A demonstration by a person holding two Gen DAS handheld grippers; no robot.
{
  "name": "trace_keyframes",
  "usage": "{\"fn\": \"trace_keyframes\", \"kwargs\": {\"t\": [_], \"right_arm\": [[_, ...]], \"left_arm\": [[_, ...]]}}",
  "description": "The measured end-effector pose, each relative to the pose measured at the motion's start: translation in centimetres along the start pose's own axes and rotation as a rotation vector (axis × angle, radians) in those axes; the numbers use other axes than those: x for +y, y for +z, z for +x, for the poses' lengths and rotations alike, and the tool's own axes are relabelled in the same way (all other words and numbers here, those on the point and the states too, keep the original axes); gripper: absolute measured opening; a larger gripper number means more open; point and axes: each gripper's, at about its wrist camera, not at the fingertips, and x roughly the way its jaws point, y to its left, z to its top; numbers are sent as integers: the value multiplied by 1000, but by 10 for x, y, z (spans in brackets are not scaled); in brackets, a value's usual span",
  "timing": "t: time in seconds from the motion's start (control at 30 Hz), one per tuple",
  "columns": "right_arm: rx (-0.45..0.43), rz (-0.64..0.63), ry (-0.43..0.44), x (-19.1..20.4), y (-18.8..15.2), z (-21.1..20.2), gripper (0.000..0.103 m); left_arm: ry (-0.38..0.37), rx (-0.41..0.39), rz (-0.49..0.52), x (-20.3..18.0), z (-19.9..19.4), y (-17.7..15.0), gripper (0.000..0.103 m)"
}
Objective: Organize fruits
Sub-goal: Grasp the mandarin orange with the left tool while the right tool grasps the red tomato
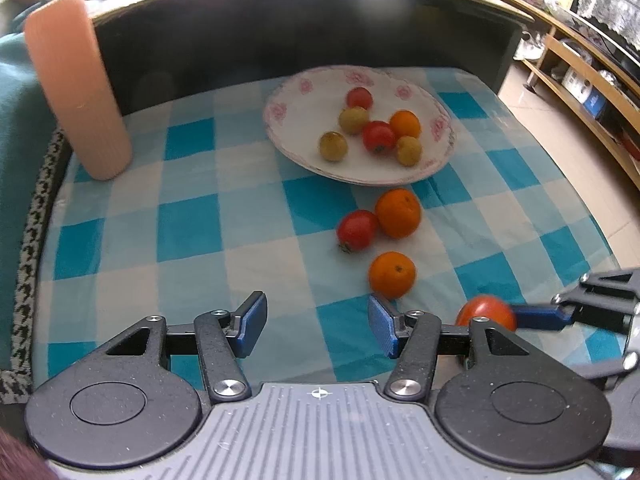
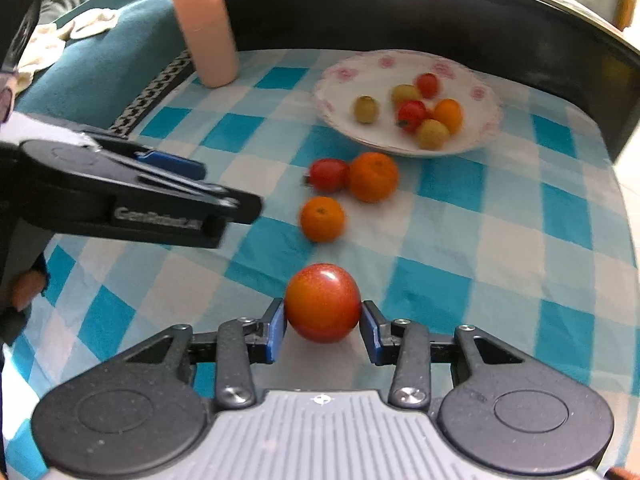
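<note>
Checked cloth [image 2: 500, 232] across the table, flowered plate [image 2: 486, 128] at the far side holding six small fruits. Three loose fruits sit between plate and grippers. Left gripper [image 1: 316, 326] hovers released, nothing between its fingers. Right gripper [image 2: 323, 330] is grasping the big tomato [image 2: 322, 307] down on the cloth; looks like the pickup step, next a lift and carry to the plate
</note>
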Motion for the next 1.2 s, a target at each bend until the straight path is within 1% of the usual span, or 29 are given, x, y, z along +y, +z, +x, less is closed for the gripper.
{"fn": "trace_keyframes", "kwargs": {"t": [0.1, 0.3, 0.4, 0.5, 0.57, 0.67, 0.7, 0.73, 0.77, 0.97, 1.2], "right_arm": [[-5, 32, -16, -13, -2, -3, 52], [-7, 51, -16, -22, -4, -7, 52], [-6, 57, -21, -25, -5, -7, 52], [-10, 61, -34, -27, -6, -9, 52], [-12, 62, -36, -29, -6, -9, 52], [-11, 62, -40, -30, -7, -9, 52], [-9, 59, -46, -30, -7, -8, 52], [-6, 55, -53, -30, -8, -7, 52], [-2, 55, -55, -30, -8, -6, 52], [-1, 51, -60, -30, -8, -5, 52], [-2, 50, -67, -30, -8, -6, 52]], "left_arm": [[-11, 6, 24, -8, 5, 1, 64], [-35, -6, 62, -29, 15, 9, 64], [-30, -5, 81, -38, 23, 12, 63], [-21, 4, 78, -41, 32, 13, 61], [-16, 8, 75, -41, 37, 13, 55], [-20, 9, 62, -39, 41, 13, 52], [-17, 4, 62, -39, 41, 13, 50], [-20, 3, 67, -40, 40, 13, 43], [-22, 2, 69, -41, 40, 13, 41], [-28, 4, 105, -47, 32, 9, 40], [-29, 27, 112, -43, 26, 2, 41]]}}
